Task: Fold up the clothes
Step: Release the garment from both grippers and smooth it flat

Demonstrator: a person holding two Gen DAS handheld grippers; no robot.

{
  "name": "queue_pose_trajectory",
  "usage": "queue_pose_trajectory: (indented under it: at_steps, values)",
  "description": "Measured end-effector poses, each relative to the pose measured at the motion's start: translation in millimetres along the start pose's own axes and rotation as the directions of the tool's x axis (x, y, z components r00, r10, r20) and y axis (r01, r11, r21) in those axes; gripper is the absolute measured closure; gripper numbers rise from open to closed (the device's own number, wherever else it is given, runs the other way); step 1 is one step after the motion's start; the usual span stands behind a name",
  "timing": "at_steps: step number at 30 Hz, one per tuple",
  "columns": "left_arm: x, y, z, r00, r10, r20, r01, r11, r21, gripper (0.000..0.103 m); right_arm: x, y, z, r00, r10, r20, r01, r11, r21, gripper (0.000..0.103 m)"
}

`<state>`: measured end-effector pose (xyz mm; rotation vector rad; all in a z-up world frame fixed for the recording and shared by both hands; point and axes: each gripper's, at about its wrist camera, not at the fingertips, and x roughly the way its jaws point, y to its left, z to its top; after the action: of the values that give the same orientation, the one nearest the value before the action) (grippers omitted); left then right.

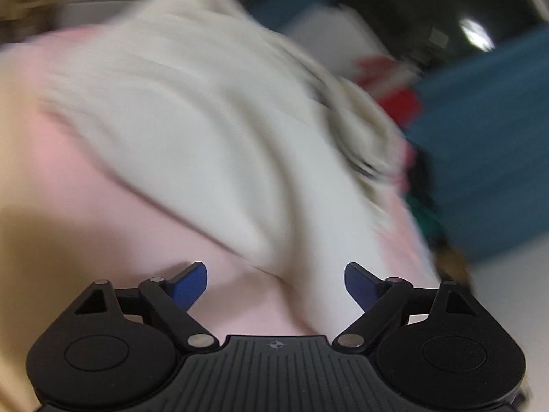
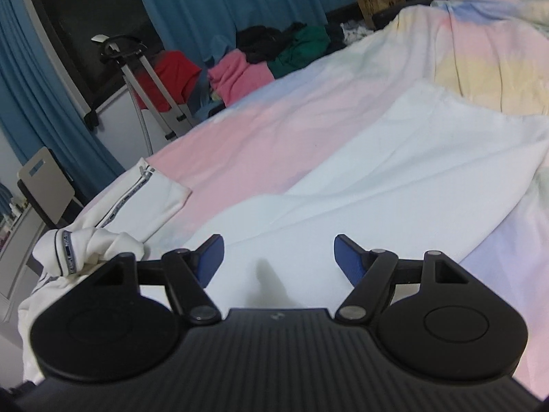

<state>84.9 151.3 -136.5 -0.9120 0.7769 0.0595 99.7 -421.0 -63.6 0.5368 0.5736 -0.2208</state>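
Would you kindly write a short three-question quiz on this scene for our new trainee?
1. True or false: the right gripper is shut on the white garment.
2. Which lies nearest the window in the right wrist view? A. red cloth B. pink cloth C. green cloth
3. Fill in: the left gripper hovers open over a ____ sheet.

Key: 1 false, it is open. 2 A. 3 pink.

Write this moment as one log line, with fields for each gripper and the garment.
left gripper: open, empty | right gripper: open, empty | white garment: spread on bedspread, unfolded | left view: blurred
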Motion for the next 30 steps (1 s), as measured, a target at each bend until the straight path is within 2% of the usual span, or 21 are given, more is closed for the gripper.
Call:
queue_pose_trajectory:
  at_steps: [2, 5, 9, 10, 12, 13, 15, 18, 20, 22, 25, 26, 28, 30]
  values:
    - [-1.7, 14.4, 11.0, 0.999, 0.006, 0.031, -0.003, 0.996, -0.085, 0.015, 5.2, -0.4, -0.9, 1.000, 0.002, -0.019, -0.002, 1.000, 0.007, 0.030]
    - [5.1, 30.7, 21.9, 0.996, -0.028, 0.079, 0.042, 0.981, -0.192, 0.016, 12.6, -0.2, -3.4, 0.999, 0.004, -0.033, -0.003, 1.000, 0.018, 0.030]
    - [18.2, 46.6, 30.1, 0.987, -0.018, 0.161, 0.067, 0.951, -0.303, 0.031, 26.3, -0.7, -7.0, 0.999, -0.010, -0.043, 0.011, 1.000, 0.023, 0.030]
    - [20.7, 49.7, 32.3, 0.985, -0.015, 0.173, 0.072, 0.943, -0.324, 0.038, 29.5, -0.7, -8.0, 0.999, -0.014, -0.041, 0.015, 1.000, 0.019, 0.030]
    - [22.2, 51.5, 36.6, 0.982, 0.011, 0.190, 0.053, 0.942, -0.330, 0.065, 34.5, -0.4, -9.4, 0.999, -0.020, -0.031, 0.020, 1.000, 0.009, 0.030]
    - [21.3, 52.5, 39.6, 0.981, 0.024, 0.193, 0.042, 0.944, -0.326, 0.082, 37.1, -0.1, -10.3, 0.999, -0.026, -0.026, 0.026, 1.000, 0.001, 0.030]
    - [11.1, 56.5, 46.0, 0.980, 0.011, 0.197, 0.054, 0.945, -0.323, 0.090, 41.2, 0.3, -12.5, 0.999, -0.036, -0.027, 0.036, 0.999, -0.011, 0.030]
    - [-18.5, 49.2, 63.0, 0.978, 0.004, 0.208, 0.054, 0.961, -0.273, 0.093, 44.6, 1.6, -16.0, 0.998, -0.048, -0.037, 0.047, 0.998, -0.032, 0.030]
    - [-44.4, 45.1, 77.3, 0.977, -0.019, 0.213, 0.076, 0.961, -0.264, 0.094, 43.7, 3.5, -18.0, 0.998, -0.054, -0.037, 0.052, 0.997, -0.056, 0.031]
    - [-67.9, 45.4, 94.2, 0.981, -0.058, 0.183, 0.108, 0.955, -0.278, 0.094, 42.5, 5.4, -19.5, 0.997, -0.063, -0.037, 0.060, 0.995, -0.078, 0.031]
    - [-94.9, 48.8, 109.2, 0.993, -0.065, 0.101, 0.089, 0.962, -0.257, 0.094, 41.9, 5.8, -21.5, 0.994, -0.100, -0.047, 0.095, 0.990, -0.101, 0.031]
    - [-102.4, 51.0, 107.5, 0.996, -0.040, 0.076, 0.056, 0.974, -0.218, 0.094, 41.3, 5.6, -21.8, 0.992, -0.113, -0.050, 0.107, 0.989, -0.105, 0.031]
    - [-104.9, 56.9, 103.3, 0.998, 0.055, 0.018, -0.053, 0.992, -0.117, 0.093, 40.4, 4.7, -22.0, 0.989, -0.139, -0.054, 0.132, 0.985, -0.114, 0.031]
    - [-90.5, 67.5, 103.6, 0.986, 0.158, -0.053, -0.160, 0.987, -0.031, 0.093, 44.1, 5.1, -24.7, 0.981, -0.179, -0.070, 0.167, 0.975, -0.149, 0.031]
